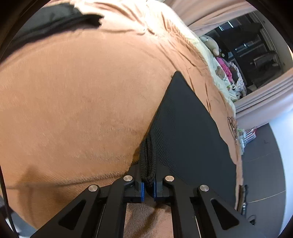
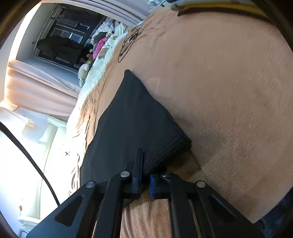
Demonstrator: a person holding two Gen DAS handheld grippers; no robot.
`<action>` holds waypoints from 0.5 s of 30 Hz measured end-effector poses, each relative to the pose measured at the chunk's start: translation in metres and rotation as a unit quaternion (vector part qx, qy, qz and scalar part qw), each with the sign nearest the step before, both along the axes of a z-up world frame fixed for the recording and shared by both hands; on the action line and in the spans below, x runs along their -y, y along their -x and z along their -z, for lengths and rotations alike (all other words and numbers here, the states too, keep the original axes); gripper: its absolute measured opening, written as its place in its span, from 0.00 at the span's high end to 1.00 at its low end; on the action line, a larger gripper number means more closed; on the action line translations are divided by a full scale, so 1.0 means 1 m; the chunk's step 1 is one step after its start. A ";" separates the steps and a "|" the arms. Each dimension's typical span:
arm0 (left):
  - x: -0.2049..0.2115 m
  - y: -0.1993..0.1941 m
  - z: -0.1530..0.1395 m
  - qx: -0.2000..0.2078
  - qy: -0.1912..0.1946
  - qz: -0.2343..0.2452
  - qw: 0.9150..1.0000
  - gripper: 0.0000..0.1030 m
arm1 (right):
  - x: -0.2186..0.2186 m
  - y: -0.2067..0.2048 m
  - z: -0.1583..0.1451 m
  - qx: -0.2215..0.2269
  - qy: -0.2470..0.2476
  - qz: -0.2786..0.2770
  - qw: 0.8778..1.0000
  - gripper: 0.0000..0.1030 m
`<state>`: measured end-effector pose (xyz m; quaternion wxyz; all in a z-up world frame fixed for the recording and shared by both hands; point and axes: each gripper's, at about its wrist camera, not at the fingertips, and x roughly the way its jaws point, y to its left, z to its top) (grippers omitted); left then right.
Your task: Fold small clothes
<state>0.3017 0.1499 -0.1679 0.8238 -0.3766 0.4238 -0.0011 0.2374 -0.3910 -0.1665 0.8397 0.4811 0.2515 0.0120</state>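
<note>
I pinch one black cloth (image 1: pixel 183 128) with both claws: my left claw (image 1: pixel 149 184) squeezes one bunched edge and my right claw (image 2: pixel 145 181) squeezes a corner. It lies on the brown blanket (image 1: pixel 73 100). Next, I think, I lift and fold it over. A second dark cloth (image 1: pixel 45 16) waits far off.

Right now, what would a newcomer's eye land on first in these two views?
The black mesh garment lying on the tan blanket, a corner pinched in each gripper: left gripper on a bunched edge, right gripper on the near corner. Next, the stuffed toys at the bed's far end.
</note>
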 end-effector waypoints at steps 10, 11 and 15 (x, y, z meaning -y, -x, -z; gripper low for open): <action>-0.010 0.023 -0.034 0.034 -0.009 -0.001 0.999 0.95 | -0.021 0.022 -0.032 0.010 0.022 -0.013 1.000 1.00; -0.011 0.027 -0.034 0.035 -0.009 0.000 0.999 0.95 | -0.023 0.026 -0.033 0.010 0.023 -0.016 1.000 1.00; -0.017 0.049 -0.032 0.037 0.001 -0.003 0.999 0.95 | -0.021 0.037 -0.032 0.010 0.019 -0.027 0.999 1.00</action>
